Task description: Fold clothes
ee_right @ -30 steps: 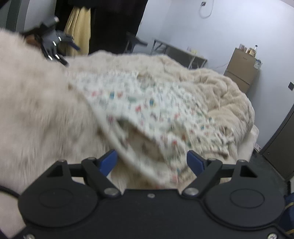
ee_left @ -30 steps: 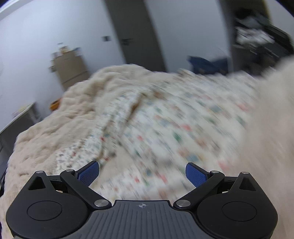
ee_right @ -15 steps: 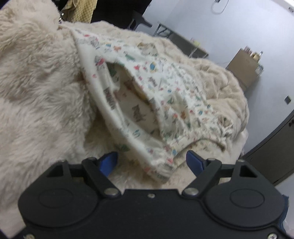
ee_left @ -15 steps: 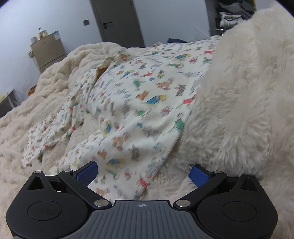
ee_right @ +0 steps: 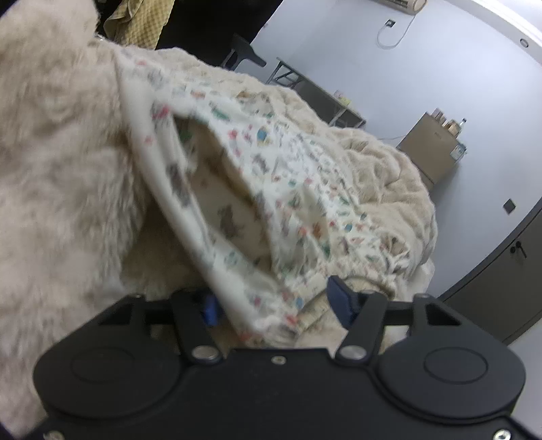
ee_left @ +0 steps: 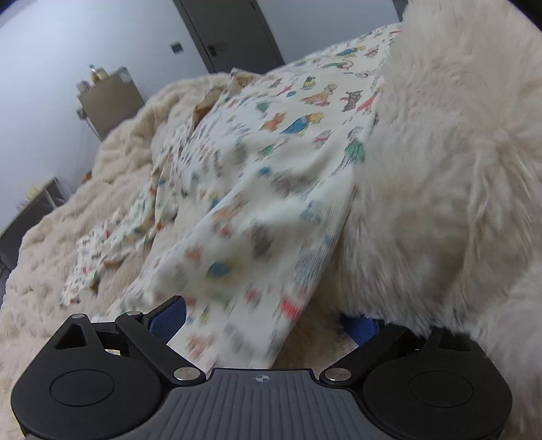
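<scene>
A bedroom at home: a bed under a cream plush blanket (ee_left: 128, 149), a dark grey door (ee_left: 230, 30), and a small brown cabinet (ee_right: 433, 149) by pale walls.

Soft, even indoor light with a cool bluish cast on the walls; no glare and only faint shadows. Motion blur smears the printed garment (ee_left: 257, 210) toward six o'clock in both views (the right is softer overall). Fisheye bending curves edges, with dark corners beyond the lens circle.

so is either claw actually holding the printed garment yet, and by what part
Not yet. Both claws are closing around the printed garment's near hem edge: left claw, right claw. The cloth lies between the pads, but neither pair visibly presses it.
</scene>
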`<state>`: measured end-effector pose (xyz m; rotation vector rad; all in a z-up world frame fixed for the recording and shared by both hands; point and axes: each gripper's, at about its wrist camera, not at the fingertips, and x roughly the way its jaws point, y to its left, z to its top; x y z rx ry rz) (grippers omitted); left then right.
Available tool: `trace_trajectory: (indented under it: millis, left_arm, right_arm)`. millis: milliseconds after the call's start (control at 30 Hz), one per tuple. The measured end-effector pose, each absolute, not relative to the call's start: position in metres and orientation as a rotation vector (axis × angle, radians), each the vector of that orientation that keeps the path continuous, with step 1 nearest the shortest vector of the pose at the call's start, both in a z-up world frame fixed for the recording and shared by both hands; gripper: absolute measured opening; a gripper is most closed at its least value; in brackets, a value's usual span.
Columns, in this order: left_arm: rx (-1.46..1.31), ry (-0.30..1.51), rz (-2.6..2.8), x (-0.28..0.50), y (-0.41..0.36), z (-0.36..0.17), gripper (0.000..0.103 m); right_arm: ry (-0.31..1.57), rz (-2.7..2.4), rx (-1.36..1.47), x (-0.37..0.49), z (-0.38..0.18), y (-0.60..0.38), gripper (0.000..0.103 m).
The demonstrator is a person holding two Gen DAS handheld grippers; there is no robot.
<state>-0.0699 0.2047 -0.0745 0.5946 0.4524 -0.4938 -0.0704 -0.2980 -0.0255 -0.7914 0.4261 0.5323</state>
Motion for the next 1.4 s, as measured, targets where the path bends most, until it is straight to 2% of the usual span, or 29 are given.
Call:
trace_trajectory:
  millis: [67, 133, 167, 200, 233, 333, 367, 467, 633, 733, 900, 1133, 1233, 1300, 1367, 1400]
  left_arm:
    - [0.597, 0.415, -0.453, -0.071, 0.208, -0.070, 0.067]
    - [0.576, 0.384, -0.397, -0.069, 0.213, -0.063, 0.038]
    - [0.547, 0.362, -0.374, -0.068, 0.216, -0.057, 0.034]
    - [0.513, 0.342, -0.370, -0.066, 0.219, -0.052, 0.024]
    - [0.491, 0.324, -0.362, -0.065, 0.221, -0.048, 0.004]
    - [0.405, 0.250, -0.315, -0.061, 0.230, -0.028, 0.003]
    - [0.368, 0.227, -0.302, -0.058, 0.235, -0.020, 0.003]
    - [0.245, 0.172, -0.271, -0.045, 0.249, 0.014, 0.003]
    - [0.195, 0.079, -0.199, 0.002, 0.251, 0.070, 0.003]
    - [0.184, 0.054, -0.198, 0.049, 0.242, 0.105, 0.003]
    - [0.181, 0.122, -0.246, 0.160, 0.222, 0.150, 0.003]
    - [0.214, 0.340, -0.306, 0.312, 0.189, 0.140, 0.003]
    - [0.217, 0.452, -0.322, 0.371, 0.169, 0.117, 0.003]
    - [0.177, 0.627, -0.369, 0.412, 0.158, 0.084, 0.004]
    - [0.166, 0.738, -0.353, 0.442, 0.153, 0.058, 0.012]
    - [0.172, 0.779, -0.332, 0.455, 0.151, 0.045, 0.020]
  right_arm:
    - [0.417, 0.520, -0.810, -0.071, -0.030, -0.298, 0.045]
    - [0.389, 0.514, -0.809, -0.071, -0.030, -0.298, 0.042]
    - [0.377, 0.512, -0.808, -0.070, -0.030, -0.297, 0.038]
    - [0.358, 0.510, -0.808, -0.070, -0.029, -0.296, 0.036]
    - [0.338, 0.511, -0.808, -0.069, -0.028, -0.295, 0.030]
    - [0.326, 0.539, -0.805, -0.067, -0.025, -0.293, 0.010]
    - [0.330, 0.550, -0.802, -0.067, -0.023, -0.293, 0.008]
    - [0.306, 0.566, -0.763, -0.064, -0.012, -0.300, 0.006]
    - [0.220, 0.571, -0.600, -0.042, 0.027, -0.325, 0.005]
    - [0.175, 0.571, -0.495, -0.021, 0.052, -0.340, 0.004]
    - [0.188, 0.542, -0.309, 0.049, 0.078, -0.368, 0.004]
    - [0.391, 0.449, -0.088, 0.183, 0.055, -0.405, 0.004]
    - [0.520, 0.403, -0.036, 0.223, 0.031, -0.411, 0.004]
    - [0.619, 0.358, -0.034, 0.245, 0.012, -0.412, 0.006]
    - [0.737, 0.312, -0.037, 0.264, -0.009, -0.411, 0.022]
    - [0.773, 0.289, -0.041, 0.271, -0.016, -0.412, 0.028]
